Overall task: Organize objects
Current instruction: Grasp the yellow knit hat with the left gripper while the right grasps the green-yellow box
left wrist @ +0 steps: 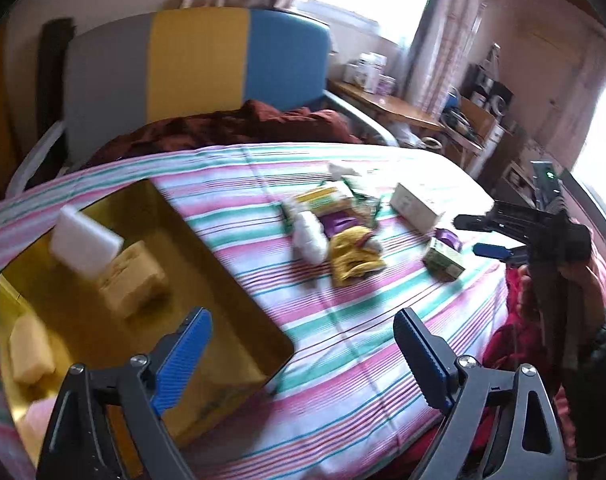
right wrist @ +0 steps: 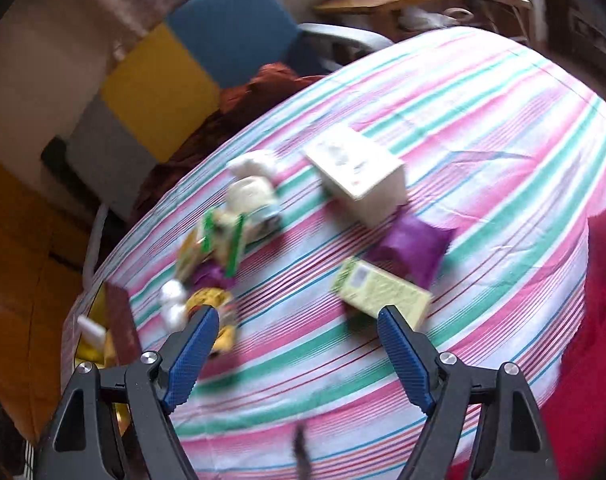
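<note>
On the striped tablecloth (left wrist: 343, 340) stands a golden tray (left wrist: 231, 320) holding a white sponge block (left wrist: 85, 242) and yellow sponges (left wrist: 133, 280). My left gripper (left wrist: 301, 314) is open and holds nothing, over the tray's near right corner. At mid-table lies a pile of packets (left wrist: 335, 228), with a white box (left wrist: 417, 205), a purple packet (left wrist: 449, 238) and a green box (left wrist: 443, 260) to its right. My right gripper (right wrist: 298, 311) is open, hovering between the yellow packet (right wrist: 211, 300) and the green box (right wrist: 383, 292). The right gripper (left wrist: 479, 236) also shows in the left wrist view.
A chair (left wrist: 199, 72) with a grey, yellow and blue back stands behind the table, with a dark red cloth (left wrist: 223, 128) on its seat. A wooden side table (left wrist: 387, 104) with clutter is at the far right. Red fabric (right wrist: 583, 320) lies past the table's right edge.
</note>
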Motion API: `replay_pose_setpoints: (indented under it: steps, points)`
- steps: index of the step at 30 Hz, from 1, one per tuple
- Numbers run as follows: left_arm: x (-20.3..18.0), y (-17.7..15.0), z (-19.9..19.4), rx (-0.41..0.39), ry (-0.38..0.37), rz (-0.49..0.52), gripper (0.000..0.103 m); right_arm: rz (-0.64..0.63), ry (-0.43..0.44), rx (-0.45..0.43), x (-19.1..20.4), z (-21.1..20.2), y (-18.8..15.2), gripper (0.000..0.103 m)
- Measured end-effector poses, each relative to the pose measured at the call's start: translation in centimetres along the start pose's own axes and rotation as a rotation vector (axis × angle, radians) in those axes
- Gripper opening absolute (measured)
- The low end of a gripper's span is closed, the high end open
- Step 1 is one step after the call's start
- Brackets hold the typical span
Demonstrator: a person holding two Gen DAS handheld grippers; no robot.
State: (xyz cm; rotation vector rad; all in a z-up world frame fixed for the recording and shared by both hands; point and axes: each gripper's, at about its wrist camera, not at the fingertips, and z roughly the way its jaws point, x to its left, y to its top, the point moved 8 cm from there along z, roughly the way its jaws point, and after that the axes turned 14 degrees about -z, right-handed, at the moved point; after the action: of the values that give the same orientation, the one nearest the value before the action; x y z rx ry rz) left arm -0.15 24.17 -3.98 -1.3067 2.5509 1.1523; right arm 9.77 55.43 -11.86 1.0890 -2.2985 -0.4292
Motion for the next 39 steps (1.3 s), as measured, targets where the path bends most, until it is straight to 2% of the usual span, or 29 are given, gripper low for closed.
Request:
replay_pose_setpoints:
  steps: [3, 5, 8, 10, 14, 18, 21, 24, 31, 32, 33, 36, 39]
  points:
    - [-1.5, 0.4, 2.1, 0.035, 0.001, 0.028, 0.093, 0.064, -0.003, 0.002, -1.6, 0.7, -0.2, 0.083]
    - [-2.3, 0.5, 3.7, 0.07, -0.013, 0.026, 0.093, 0.098, 0.029, -0.027, -2.0, 0.7, 0.2, 0.083]
    - [-2.9, 1.2, 5.8, 0.104, 0.003, -0.007, 0.093, 0.122, 0.047, -0.038, -2.5, 0.9, 0.4, 0.083]
    - [-3.3, 1.8, 7.1, 0.132, -0.016, -0.043, 0.093, 0.137, 0.068, -0.031, -2.6, 1.3, 0.4, 0.083]
    - [-4.0, 2.6, 9.5, 0.149, 0.013, -0.062, 0.092, 0.135, 0.061, -0.046, -2.6, 1.0, 0.6, 0.083]
    - [-5.4, 2.5, 11.7, 0.172, 0.01, -0.03, 0.088, 0.177, 0.05, -0.068, -3.5, 0.6, 0.7, 0.083]
    - [-6.4, 2.4, 13.7, 0.195, 0.026, 0.014, 0.08, 0.224, 0.044, -0.046, -4.2, 1.0, 0.4, 0.083]
    - [-6.4, 2.5, 15.7, 0.216, 0.05, 0.022, 0.079, 0.243, 0.009, -0.041, -4.9, 1.1, 0.3, 0.083]
    - [-7.2, 3.2, 18.4, 0.212, 0.07, 0.062, 0.079, 0.261, -0.042, 0.043, -5.6, 2.7, -0.6, 0.083]
    - [-7.6, 3.1, 18.5, 0.205, 0.064, 0.085, 0.069, 0.262, -0.044, 0.048, -5.6, 2.8, -0.6, 0.083]
    - [-7.8, 3.0, 18.7, 0.206, 0.063, 0.101, 0.052, 0.265, -0.049, 0.052, -5.7, 2.8, -0.7, 0.083]
    - [-8.1, 1.8, 19.0, 0.216, 0.037, 0.132, 0.043, 0.276, -0.076, 0.067, -6.1, 3.1, -0.9, 0.083]
    - [-8.3, 1.0, 18.2, 0.206, 0.003, 0.149, 0.041, 0.295, -0.074, 0.097, -6.2, 3.9, -1.3, 0.083]
